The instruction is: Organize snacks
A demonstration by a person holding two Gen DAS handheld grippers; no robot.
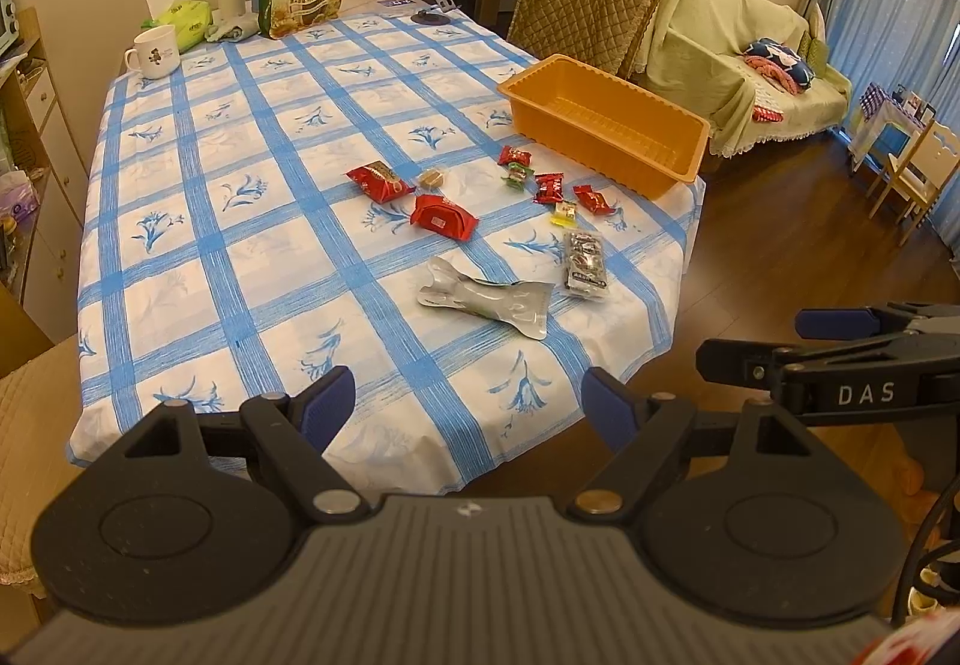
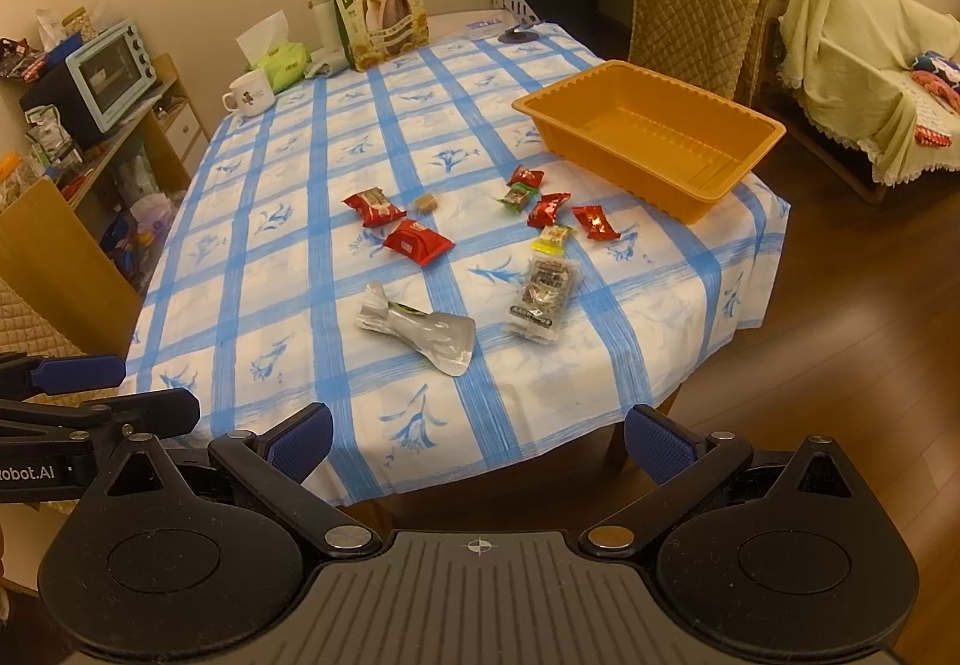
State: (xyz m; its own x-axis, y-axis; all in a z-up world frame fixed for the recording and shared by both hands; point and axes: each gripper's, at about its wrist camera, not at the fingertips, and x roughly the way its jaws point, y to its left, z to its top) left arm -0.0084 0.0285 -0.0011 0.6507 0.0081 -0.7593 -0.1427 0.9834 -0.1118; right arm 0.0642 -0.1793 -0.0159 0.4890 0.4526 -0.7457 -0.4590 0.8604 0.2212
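- Blue-and-white checked cloth covers a table (image 1: 198,221) strewn with snacks.
- An orange plastic tray (image 1: 606,122) sits near the table's far right edge; nothing lies inside it.
- Small red-wrapped candies (image 1: 549,188) lie scattered just in front of the tray.
- Two larger red packets (image 1: 441,216) rest close together, further left, with a small brown sweet (image 1: 431,178) near them.
- A crumpled silver pouch (image 2: 420,329) lies nearest the viewer, and a dark printed packet (image 2: 543,299) sits to its right.
- The left gripper (image 1: 468,410) hovers off the table's near edge, fingers spread apart, holding nothing.
- The right gripper (image 2: 477,443) hovers alongside, fingers likewise wide apart and holding nothing.
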